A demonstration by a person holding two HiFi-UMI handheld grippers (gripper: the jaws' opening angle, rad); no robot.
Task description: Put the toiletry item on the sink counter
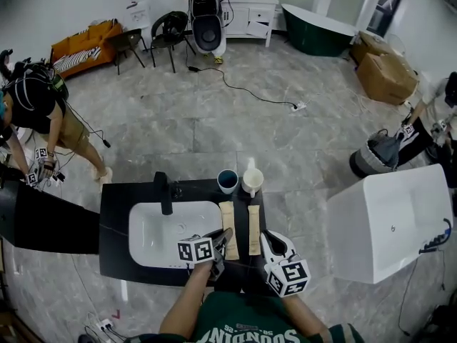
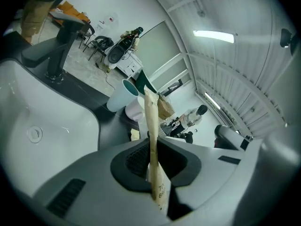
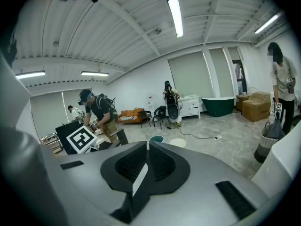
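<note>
A tan paper toiletry packet [image 2: 151,117] stands edge-on between the jaws of my left gripper [image 2: 151,150], which is shut on it. In the head view this gripper [image 1: 223,239] is over the black sink counter [image 1: 114,213], just right of the white basin [image 1: 161,231], with the held packet [image 1: 227,216] reaching toward the cups. A second tan packet [image 1: 253,229] lies flat on the counter beside it. My right gripper [image 1: 273,243] hovers at the counter's front right corner. Its jaws [image 3: 146,161] are together with nothing between them.
A black faucet [image 1: 165,191] stands behind the basin. A blue cup [image 1: 228,181] and a white cup [image 1: 252,181] sit at the counter's back edge. A white bathtub [image 1: 393,220] is to the right. People stand at the far left [image 1: 36,113] and far right [image 1: 435,120].
</note>
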